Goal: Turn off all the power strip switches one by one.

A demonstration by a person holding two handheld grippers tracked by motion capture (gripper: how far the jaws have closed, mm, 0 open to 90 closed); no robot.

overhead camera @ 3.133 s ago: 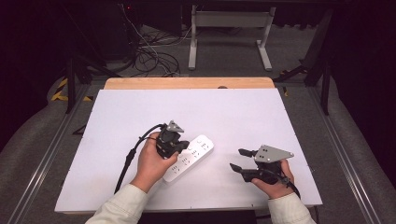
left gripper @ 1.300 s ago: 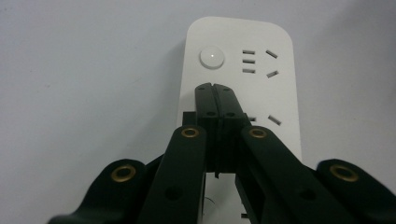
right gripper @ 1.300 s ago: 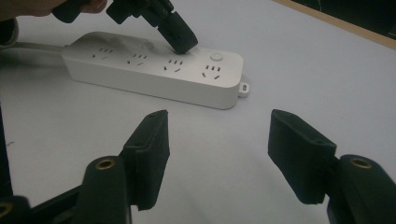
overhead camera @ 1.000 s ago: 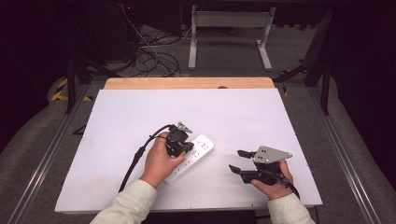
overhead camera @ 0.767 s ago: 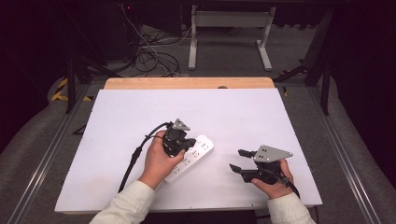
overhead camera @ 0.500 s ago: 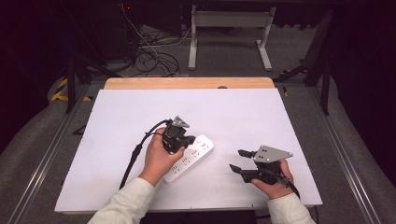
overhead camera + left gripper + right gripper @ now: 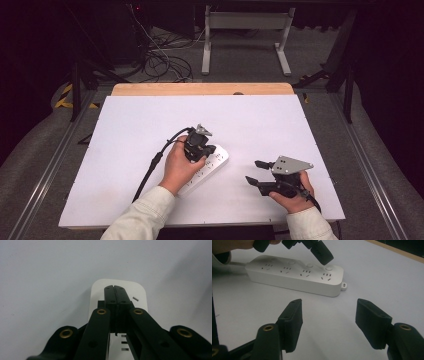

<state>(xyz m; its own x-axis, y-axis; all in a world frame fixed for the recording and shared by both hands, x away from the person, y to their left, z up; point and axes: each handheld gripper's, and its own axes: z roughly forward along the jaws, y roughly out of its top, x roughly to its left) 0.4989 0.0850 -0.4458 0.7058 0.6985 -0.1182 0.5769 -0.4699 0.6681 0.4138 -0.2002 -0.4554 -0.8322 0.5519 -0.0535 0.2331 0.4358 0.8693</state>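
Note:
A white power strip [image 7: 212, 166] lies on the white table top [image 7: 300, 125], left of centre near the front. My left gripper [image 7: 210, 150] is over the strip's far end, its jaws shut with nothing between them. In the left gripper view the closed tips [image 7: 115, 288] cover the rounded end of the strip [image 7: 136, 291]. In the right gripper view they [image 7: 324, 257] hang just above a round button [image 7: 328, 268] on the strip [image 7: 294, 275]; contact is unclear. My right gripper [image 7: 253, 171] rests at the front right, open and empty [image 7: 328, 320], pointing at the strip.
A black cable [image 7: 150, 170] trails from the left gripper toward the front left. A wooden edge [image 7: 200, 89] borders the table's far side. Beyond it are cables [image 7: 165, 60] and a metal stand [image 7: 245, 30] on the floor.
The left gripper has shifted a little to the right along the strip, toward its far end. The right gripper has stayed put.

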